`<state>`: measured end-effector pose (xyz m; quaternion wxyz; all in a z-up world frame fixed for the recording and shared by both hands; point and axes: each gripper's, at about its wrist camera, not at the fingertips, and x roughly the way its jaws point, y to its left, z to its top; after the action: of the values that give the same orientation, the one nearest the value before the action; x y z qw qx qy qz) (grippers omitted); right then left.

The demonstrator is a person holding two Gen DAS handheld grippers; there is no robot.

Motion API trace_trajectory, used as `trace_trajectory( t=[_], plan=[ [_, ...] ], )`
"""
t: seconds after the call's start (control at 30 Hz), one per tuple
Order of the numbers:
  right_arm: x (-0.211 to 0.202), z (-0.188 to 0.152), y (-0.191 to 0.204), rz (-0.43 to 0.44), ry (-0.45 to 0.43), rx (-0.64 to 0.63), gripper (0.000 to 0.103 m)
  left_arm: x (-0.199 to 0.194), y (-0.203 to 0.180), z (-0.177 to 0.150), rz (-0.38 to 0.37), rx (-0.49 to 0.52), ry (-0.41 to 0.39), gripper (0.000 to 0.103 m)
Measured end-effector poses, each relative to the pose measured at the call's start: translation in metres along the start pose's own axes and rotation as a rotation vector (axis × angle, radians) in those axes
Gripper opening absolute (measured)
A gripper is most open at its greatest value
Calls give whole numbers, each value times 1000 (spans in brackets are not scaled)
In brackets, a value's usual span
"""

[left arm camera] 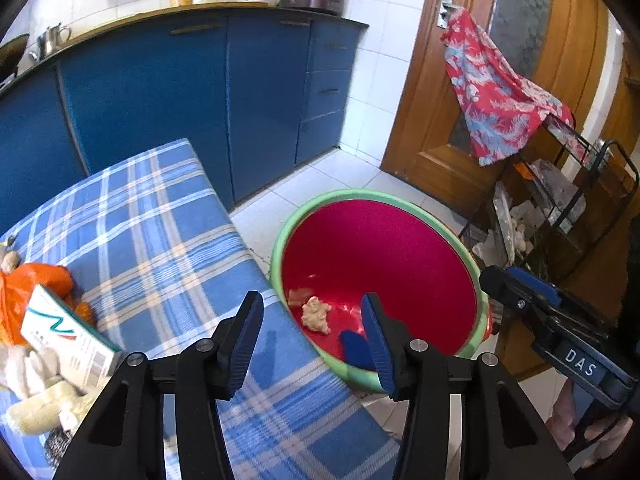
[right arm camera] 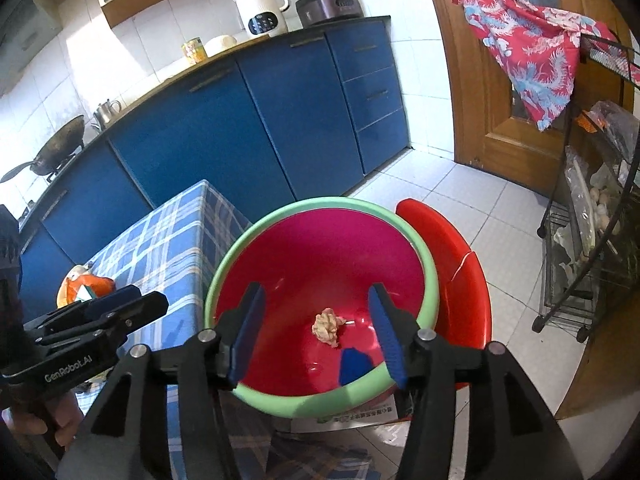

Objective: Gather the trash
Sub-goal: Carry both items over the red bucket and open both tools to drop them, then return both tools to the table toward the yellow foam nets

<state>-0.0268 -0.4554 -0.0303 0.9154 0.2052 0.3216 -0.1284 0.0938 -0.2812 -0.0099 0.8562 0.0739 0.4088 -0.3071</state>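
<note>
A red basin with a green rim is seen on a red stool, just beside the corner of a table covered in a blue plaid cloth. Inside the basin, near its bottom, a crumpled beige wad of paper is lying, and a small dark blue scrap is seen close to it, nearer the basin's front rim. The right gripper is held above the basin with its jaws parted wide and nothing between them; the paper wad is framed in the gap below but is not touched. The left gripper is held over the table edge next to the basin, its jaws likewise spread apart and empty. On the table, away from the basin, more rubbish is gathered: an orange plastic bag, a white carton and crumpled white tissues. Beyond the basin, blue kitchen cabinets and a wooden door with a red patterned cloth hung on it are shown.
</note>
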Motion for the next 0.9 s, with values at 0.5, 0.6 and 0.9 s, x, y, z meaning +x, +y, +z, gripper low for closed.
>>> trace_trajectory(
  t=[0.5, 0.6, 0.9],
  plan=[
    [-25, -11, 49, 83, -3, -47, 63, -59, 44, -20, 69, -107, -59, 55],
    [-27, -13, 61, 98, 0, -65, 63, -68, 55, -25, 87, -127, -68, 55],
    [-31, -18, 92, 130, 7, -109, 63, -98, 98, -38, 162, -206, -102, 55]
  ],
)
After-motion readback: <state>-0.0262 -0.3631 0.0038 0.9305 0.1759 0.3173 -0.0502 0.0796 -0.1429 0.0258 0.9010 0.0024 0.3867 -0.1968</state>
